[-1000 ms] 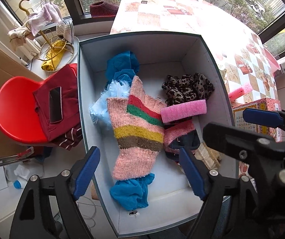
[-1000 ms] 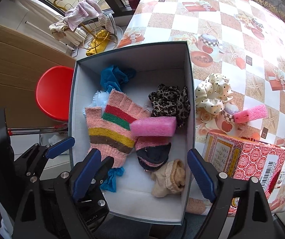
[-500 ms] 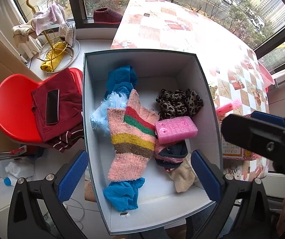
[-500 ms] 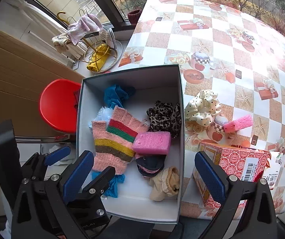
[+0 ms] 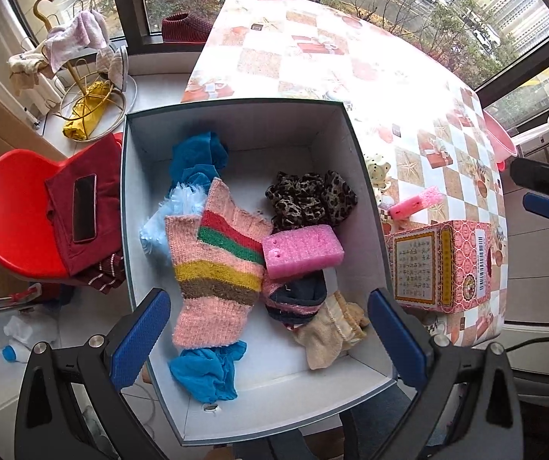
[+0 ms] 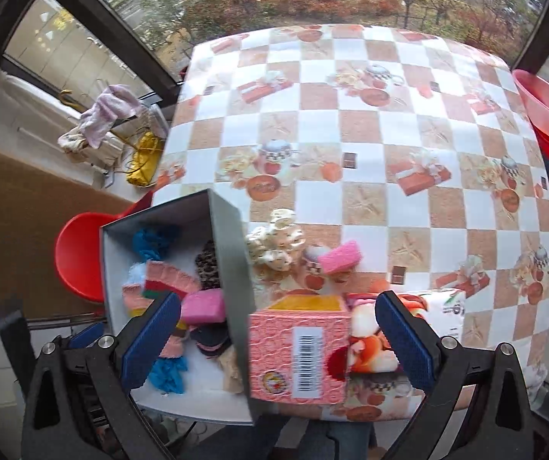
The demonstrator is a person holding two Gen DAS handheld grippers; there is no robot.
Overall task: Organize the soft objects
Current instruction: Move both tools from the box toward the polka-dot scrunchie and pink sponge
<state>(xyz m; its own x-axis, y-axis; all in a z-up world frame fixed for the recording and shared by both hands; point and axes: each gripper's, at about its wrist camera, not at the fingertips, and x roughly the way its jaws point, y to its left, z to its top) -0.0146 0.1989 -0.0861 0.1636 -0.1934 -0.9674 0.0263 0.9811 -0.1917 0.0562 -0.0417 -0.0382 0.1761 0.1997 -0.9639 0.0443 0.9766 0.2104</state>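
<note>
A grey box [image 5: 355, 142] with a white inside holds a striped pink knit [image 5: 213, 264], blue cloth [image 5: 198, 155], a leopard scrunchie [image 5: 309, 197], a pink sponge [image 5: 303, 251] and socks [image 5: 328, 329]. My left gripper [image 5: 268, 341] hangs open above the box's near end, with nothing between its fingers. My right gripper [image 6: 278, 345] is open too, above a red patterned carton [image 6: 297, 352] beside the box [image 6: 232, 268]. On the table beyond the carton lie a cream dotted scrunchie [image 6: 274, 245] and a smaller pink sponge [image 6: 339, 257].
The checked tablecloth [image 6: 370, 122] stretches away to the window. A pink basin [image 6: 546, 103] sits at its far right corner. Left of the box stands a red chair [image 5: 10, 211] with dark red cloth and a phone [image 5: 83, 207]. A gold rack [image 5: 83, 115] holds rags.
Both grippers' jaws have spread wider. The right gripper has swung right, from over the box to over the carton. The pink sponge has settled flat on the socks.
</note>
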